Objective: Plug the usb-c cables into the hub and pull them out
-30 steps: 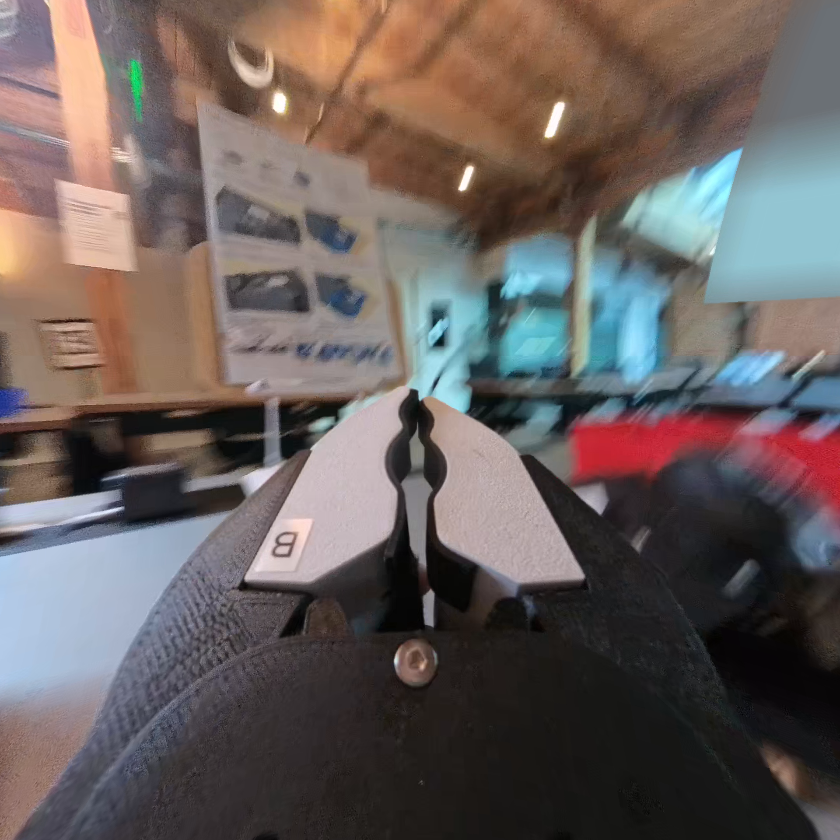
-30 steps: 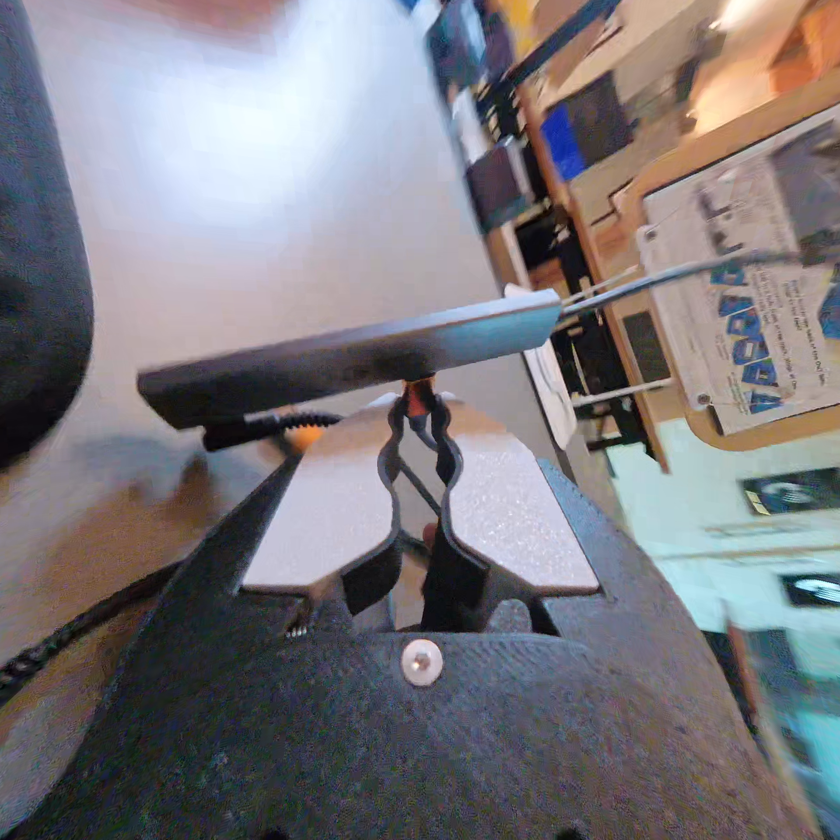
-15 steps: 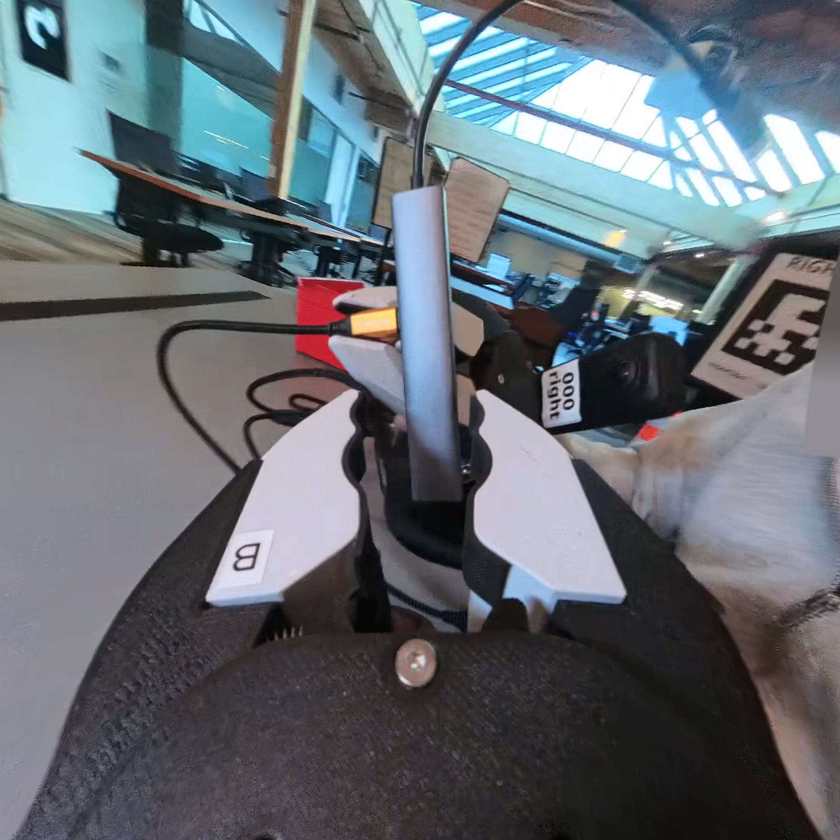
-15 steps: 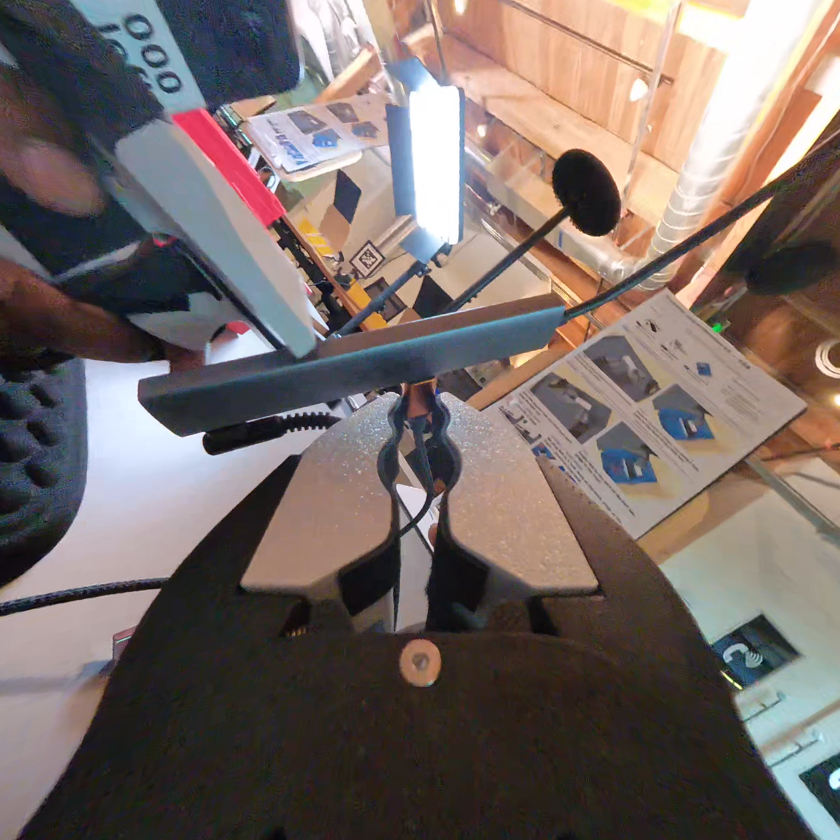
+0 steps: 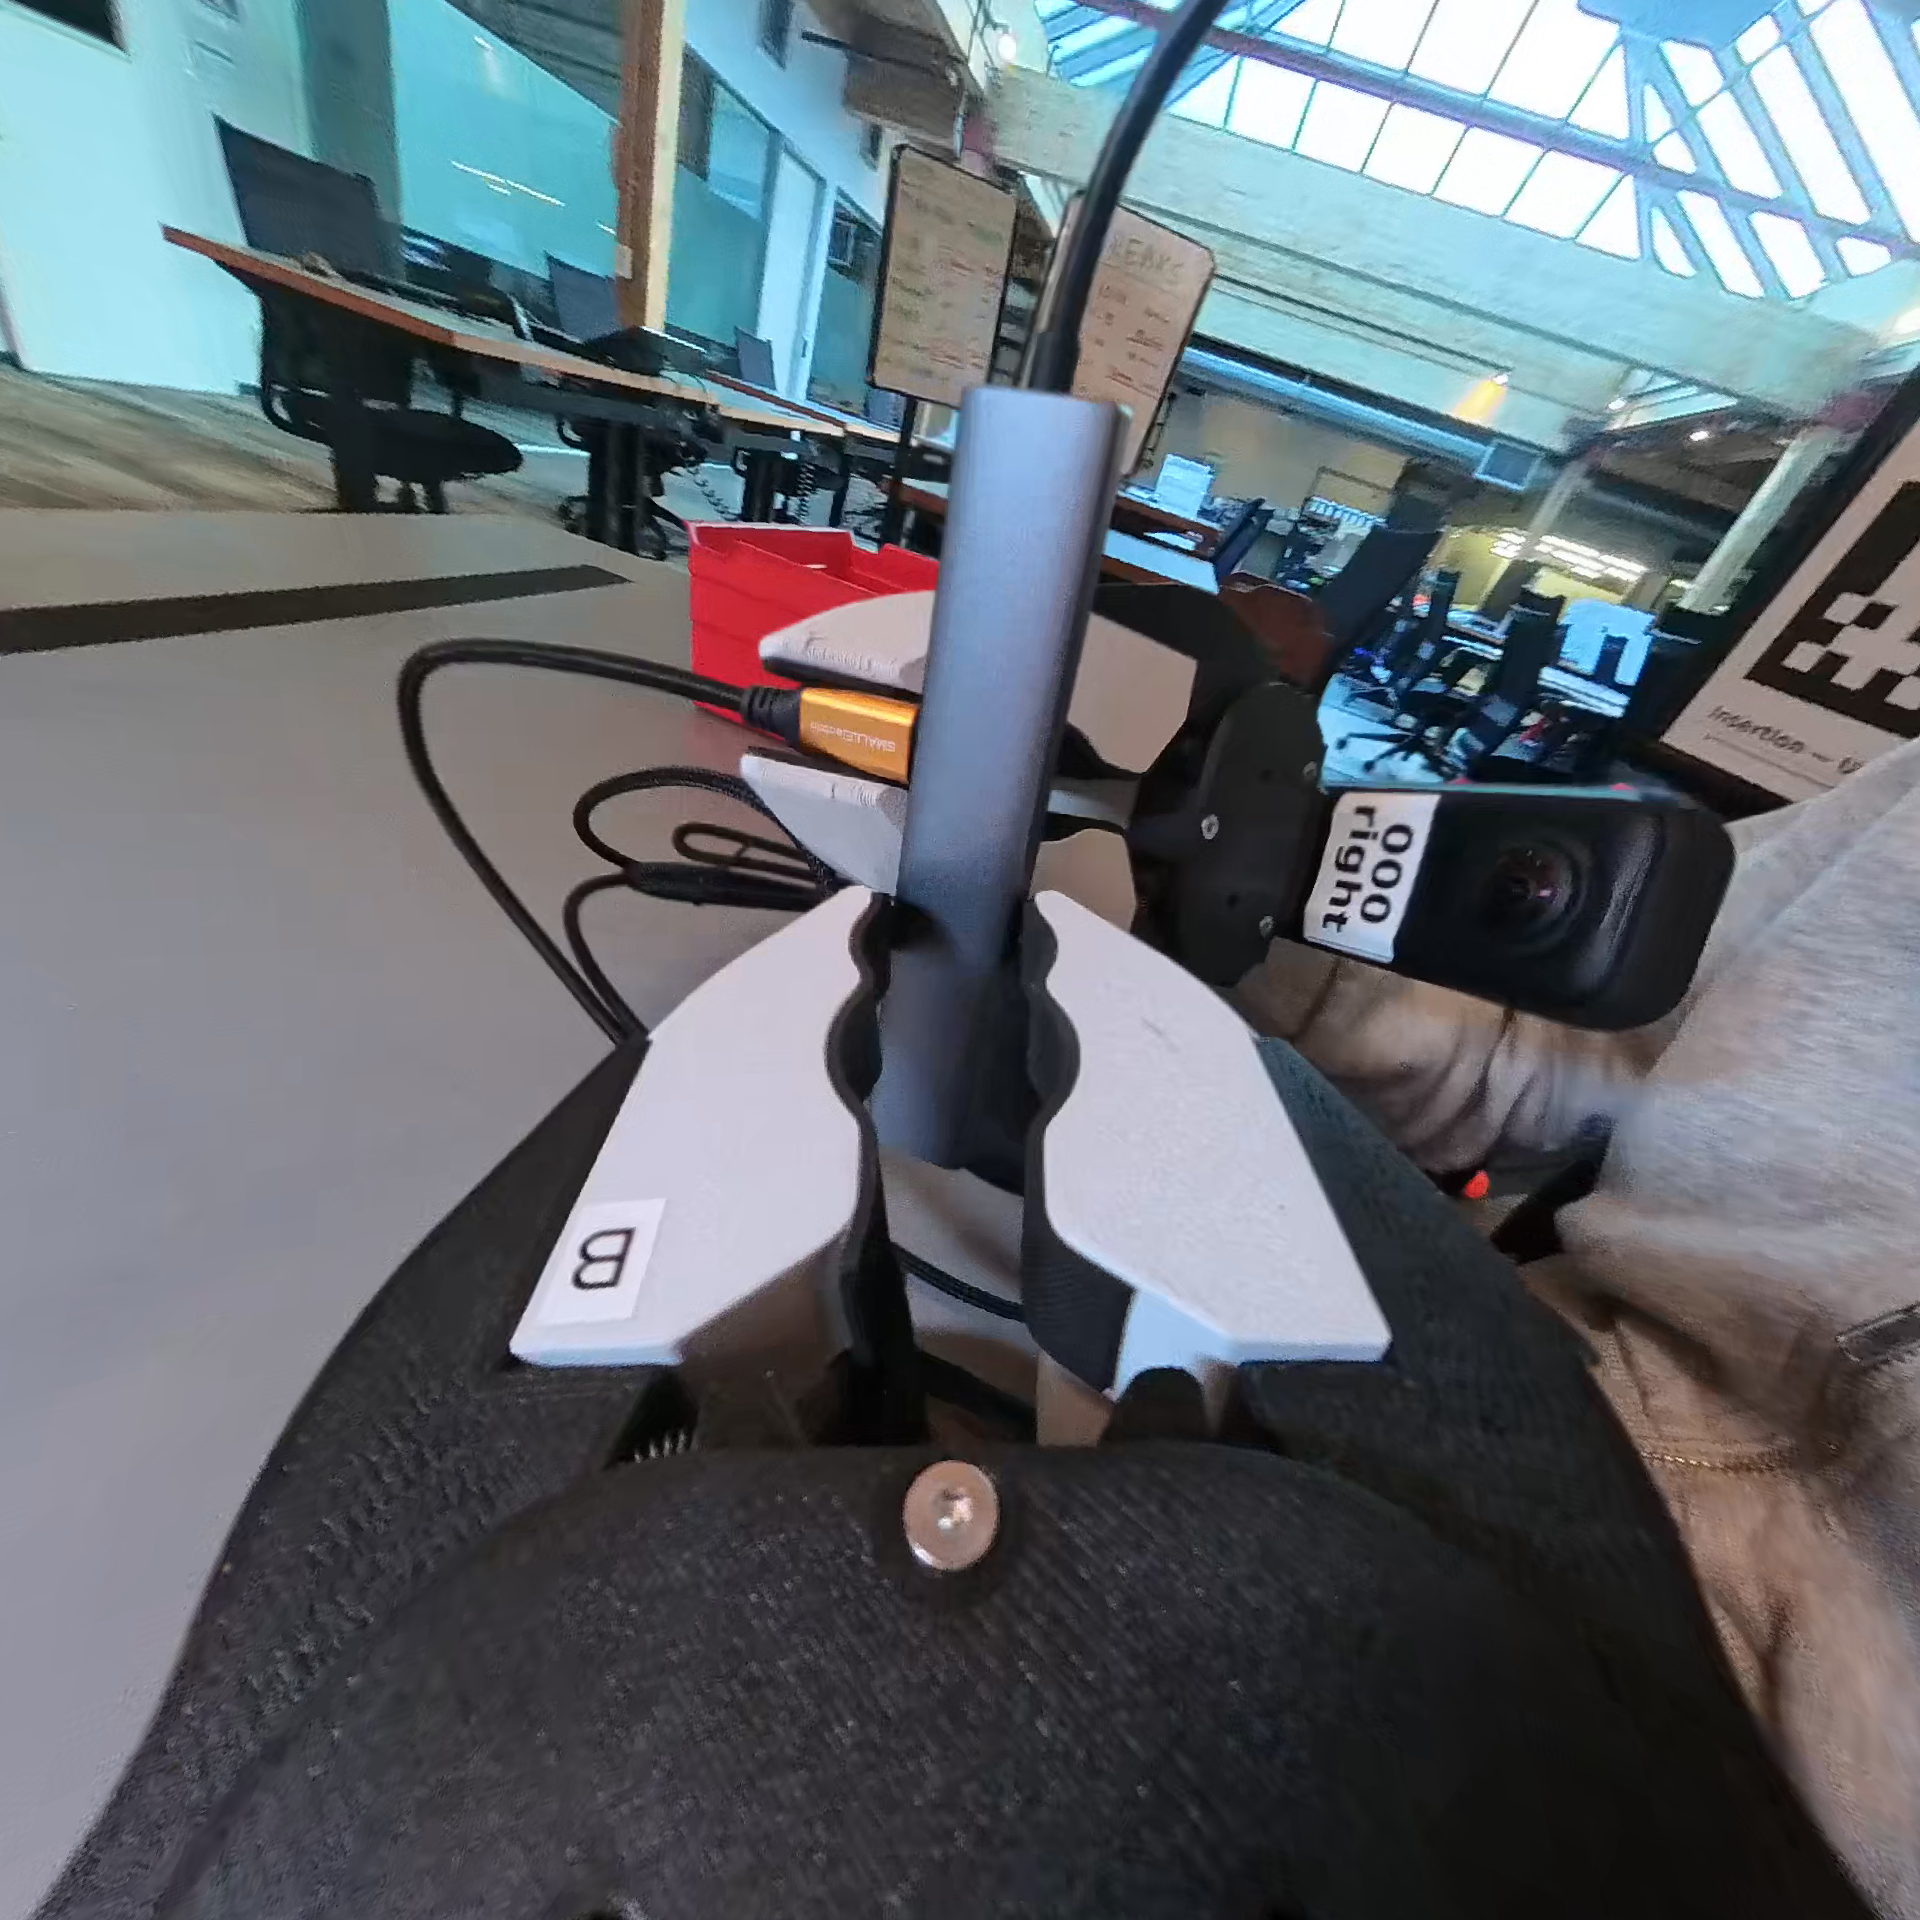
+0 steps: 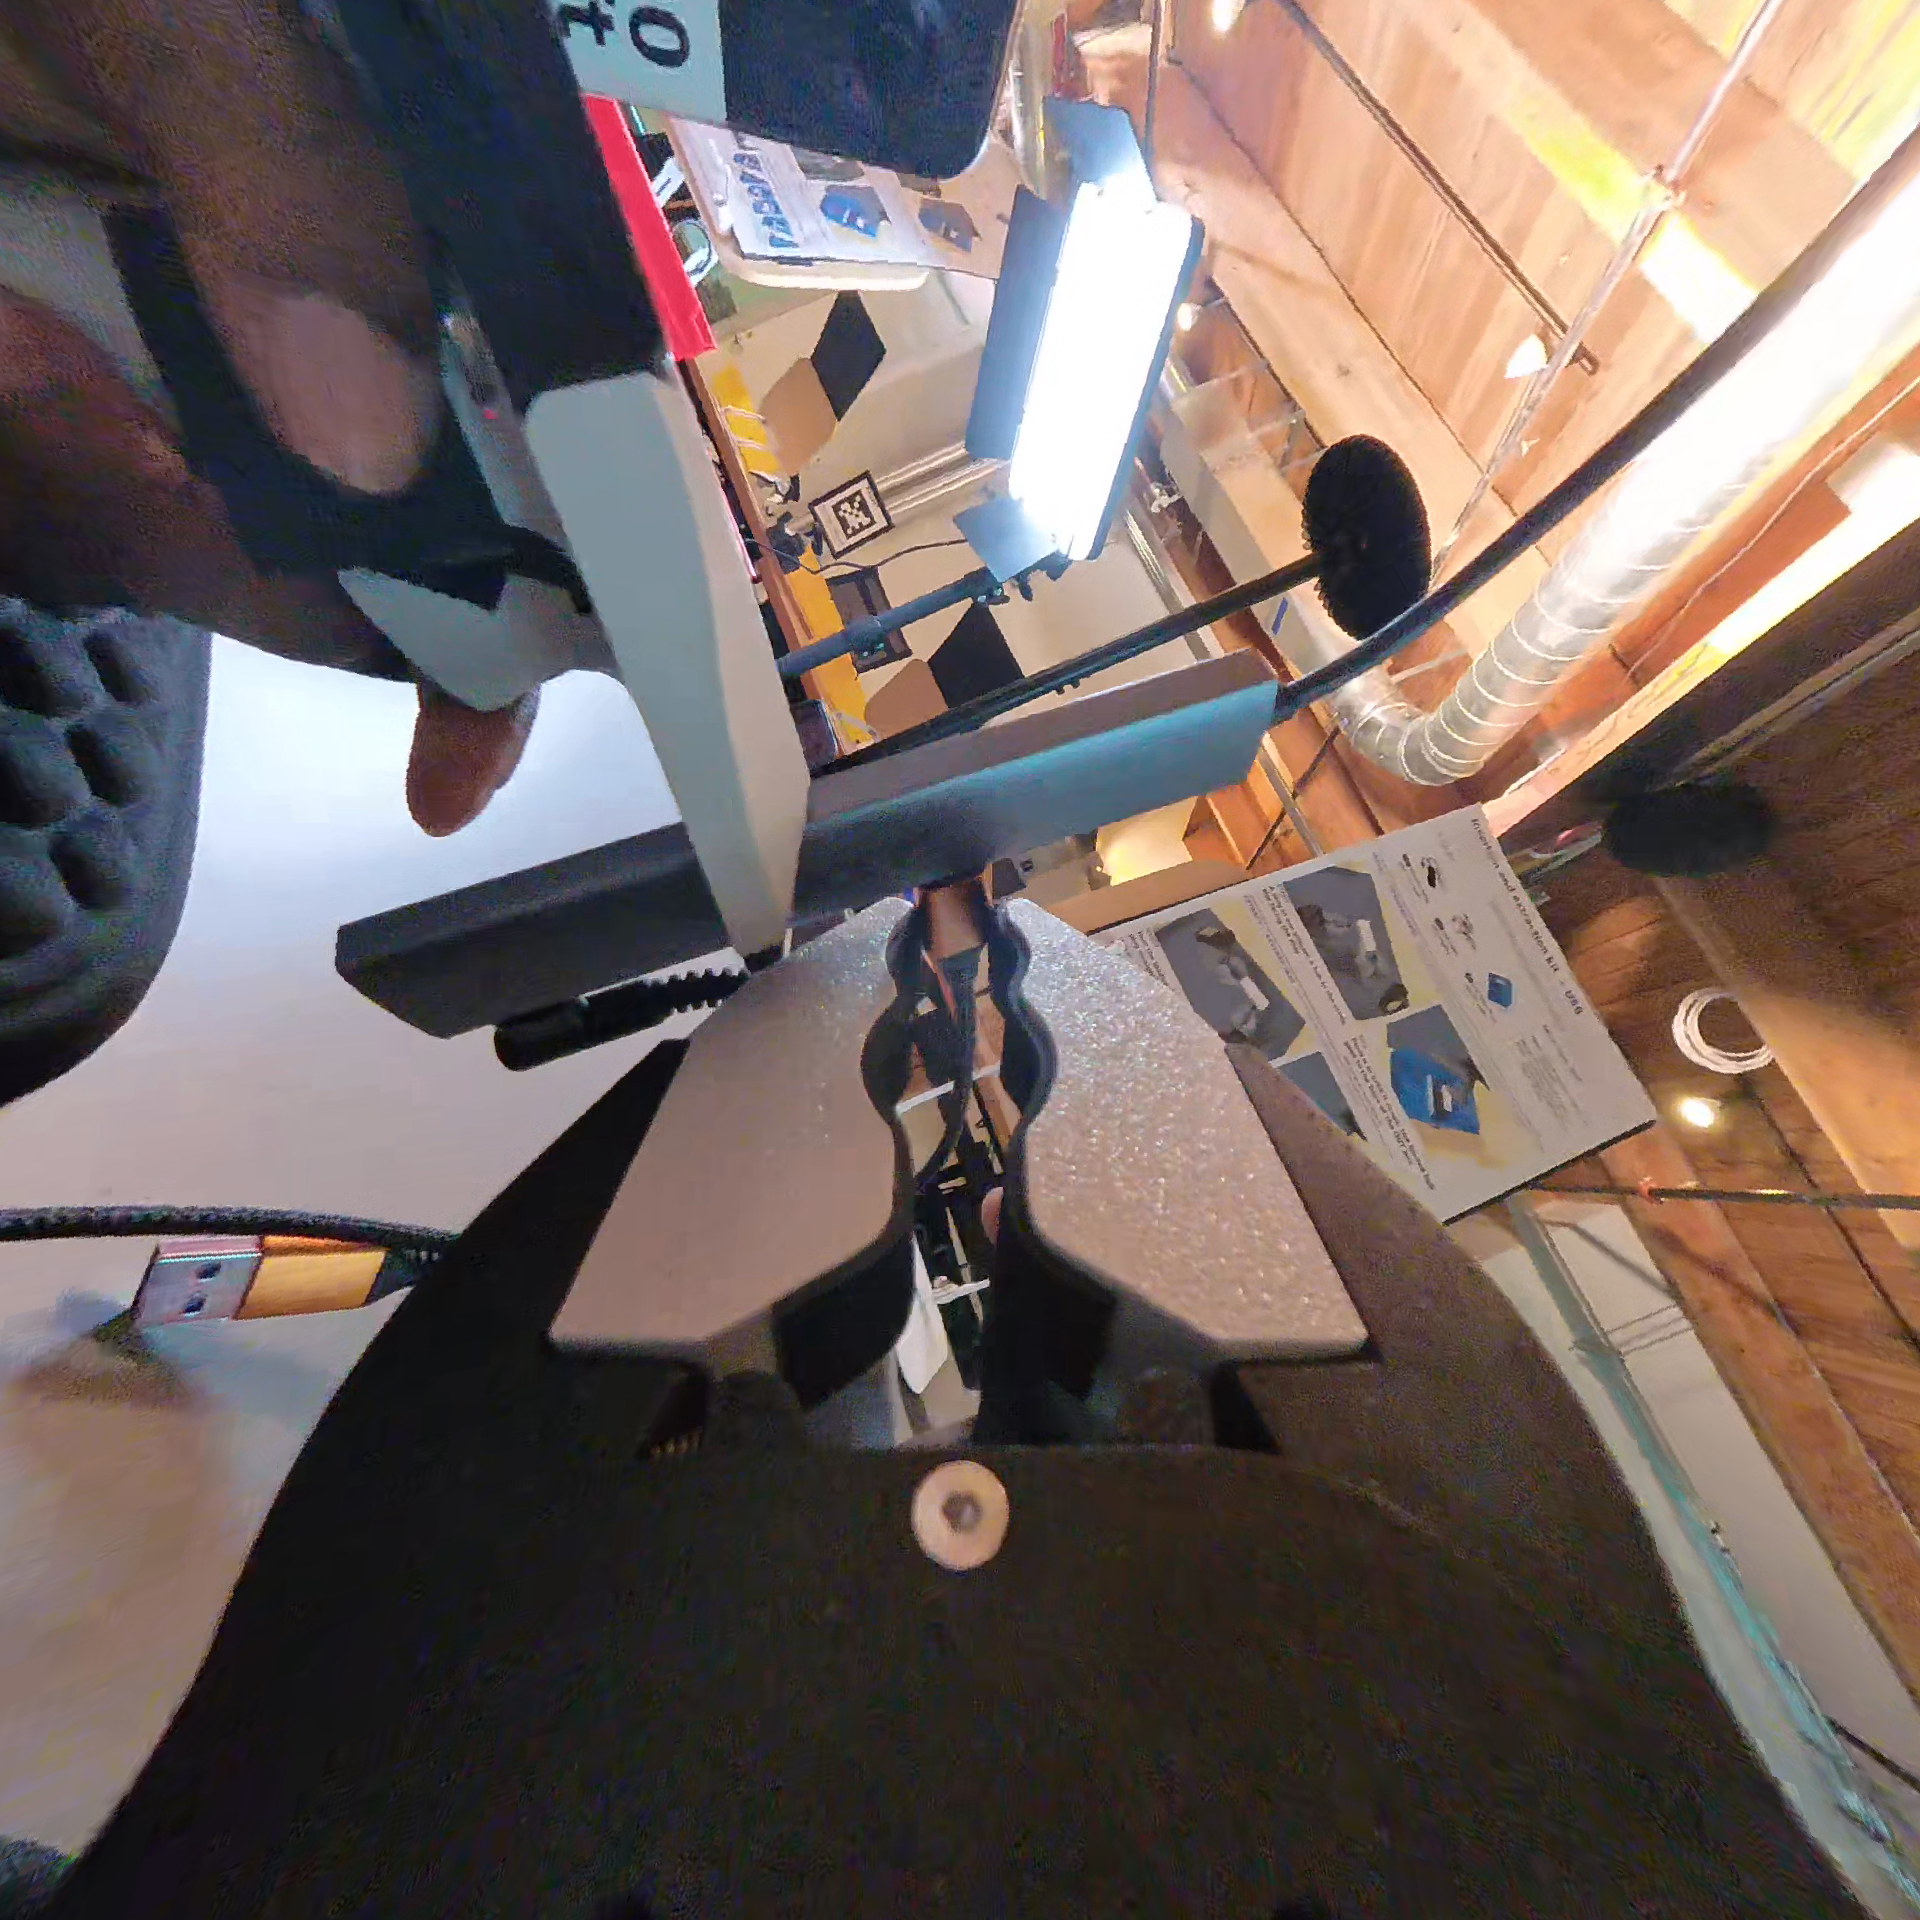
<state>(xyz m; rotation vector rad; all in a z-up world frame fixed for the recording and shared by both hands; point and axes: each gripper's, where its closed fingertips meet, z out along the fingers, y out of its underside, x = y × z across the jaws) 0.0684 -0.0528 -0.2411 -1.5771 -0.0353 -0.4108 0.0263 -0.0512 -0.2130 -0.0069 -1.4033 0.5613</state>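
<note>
A grey hub stands upright between my left gripper's fingers; my left gripper is shut on its lower end. An orange usb-c plug sits in the hub's left side. My right gripper is shut on that plug. In the right wrist view the hub lies crosswise, my right gripper pinches the orange plug under it, and a left gripper finger crosses the hub. A black plug sits in the hub beside it.
Black cables loop on the grey table. A red bin stands behind the hub. A loose orange USB plug lies on the table. A light panel and a microphone stand beyond. My right fingertips sit around 5 cm from my left ones.
My left gripper, shut and empty a second ago, swung round to the hub, opened around it and closed on it. My right gripper kept hold of the orange plug.
</note>
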